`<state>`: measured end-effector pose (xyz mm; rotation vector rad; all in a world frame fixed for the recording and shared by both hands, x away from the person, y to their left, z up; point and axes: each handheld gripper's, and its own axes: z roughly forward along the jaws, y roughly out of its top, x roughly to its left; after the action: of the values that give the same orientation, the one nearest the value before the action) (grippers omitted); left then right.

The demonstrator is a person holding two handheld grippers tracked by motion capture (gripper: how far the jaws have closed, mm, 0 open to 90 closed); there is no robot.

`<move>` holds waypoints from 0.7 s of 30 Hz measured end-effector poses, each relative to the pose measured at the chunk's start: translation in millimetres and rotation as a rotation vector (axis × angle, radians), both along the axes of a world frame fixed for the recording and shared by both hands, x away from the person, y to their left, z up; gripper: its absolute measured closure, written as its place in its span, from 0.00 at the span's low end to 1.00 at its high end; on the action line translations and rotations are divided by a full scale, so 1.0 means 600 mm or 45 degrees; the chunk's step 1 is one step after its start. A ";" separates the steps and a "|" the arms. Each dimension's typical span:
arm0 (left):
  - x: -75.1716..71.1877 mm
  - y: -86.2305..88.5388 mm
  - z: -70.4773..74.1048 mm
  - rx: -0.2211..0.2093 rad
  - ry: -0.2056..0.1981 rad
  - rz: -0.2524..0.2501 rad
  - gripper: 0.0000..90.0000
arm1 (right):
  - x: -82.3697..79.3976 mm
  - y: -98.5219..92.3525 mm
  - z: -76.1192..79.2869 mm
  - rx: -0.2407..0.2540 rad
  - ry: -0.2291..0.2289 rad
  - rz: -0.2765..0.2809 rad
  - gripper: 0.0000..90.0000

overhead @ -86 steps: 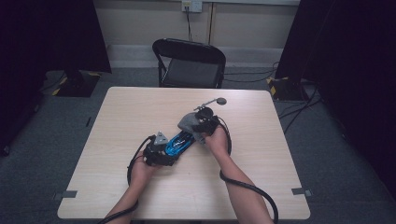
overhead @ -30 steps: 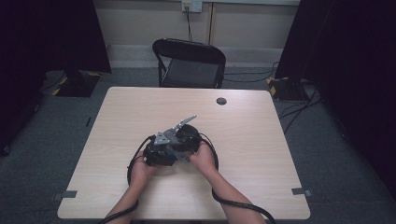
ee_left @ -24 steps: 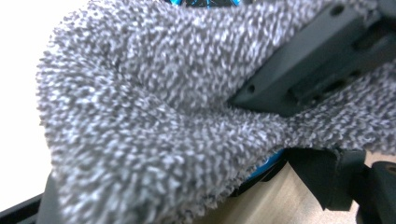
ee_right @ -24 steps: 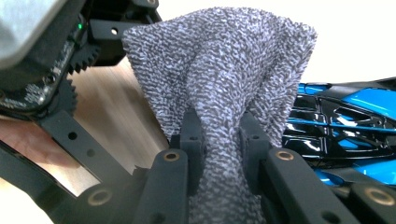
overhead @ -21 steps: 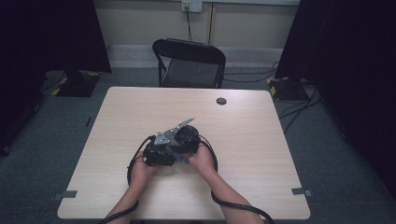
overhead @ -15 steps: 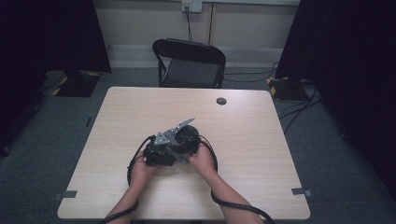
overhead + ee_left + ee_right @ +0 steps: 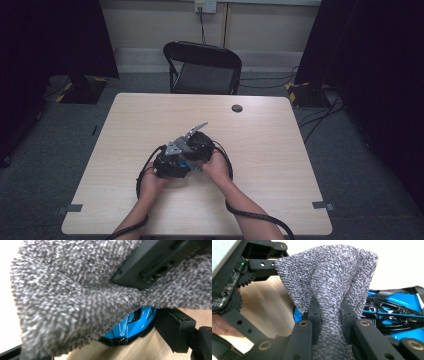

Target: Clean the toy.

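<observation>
Right now your right tongs (image 7: 329, 312) pinch a bunched grey terry cloth (image 7: 329, 277) tight, draped over the nose of the glossy blue toy car (image 7: 131, 326) lying on the pale wooden table (image 7: 280, 150). Your left tongs (image 7: 167, 167) hold that car across its body. Its long axis runs from the left tongs toward the right, so wipe lengthwise.

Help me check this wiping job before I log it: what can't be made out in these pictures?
- Blue toy car: left gripper view, mostly draped by the grey cloth.
- Left gripper: high view, its jaws hidden under both hands.
- Right gripper: pinches the cloth, which hides the car's middle.
- Small dark disc: high view, too small to identify.
</observation>
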<state>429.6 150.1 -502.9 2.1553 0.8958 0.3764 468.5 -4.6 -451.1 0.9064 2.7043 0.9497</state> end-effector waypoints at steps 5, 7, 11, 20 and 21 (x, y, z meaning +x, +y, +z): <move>0.000 0.000 0.000 0.001 -0.001 0.001 0.26 | 0.008 0.004 0.004 -0.016 -0.001 -0.006 0.85; 0.000 0.000 0.000 0.002 -0.003 -0.002 0.26 | 0.011 0.006 0.006 -0.022 -0.002 -0.008 0.85; 0.000 0.000 0.000 0.000 0.000 -0.001 0.26 | 0.019 0.005 0.007 0.004 0.001 -0.018 0.85; 0.000 0.000 0.000 0.000 -0.001 -0.001 0.26 | 0.037 -0.003 0.009 0.016 -0.003 -0.068 0.85; 0.000 0.000 0.000 0.000 0.000 -0.001 0.26 | 0.038 -0.003 0.009 0.016 -0.002 -0.073 0.85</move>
<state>429.6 150.1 -502.9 2.1554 0.8951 0.3762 491.4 -6.6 -445.6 0.9788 2.6586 0.9566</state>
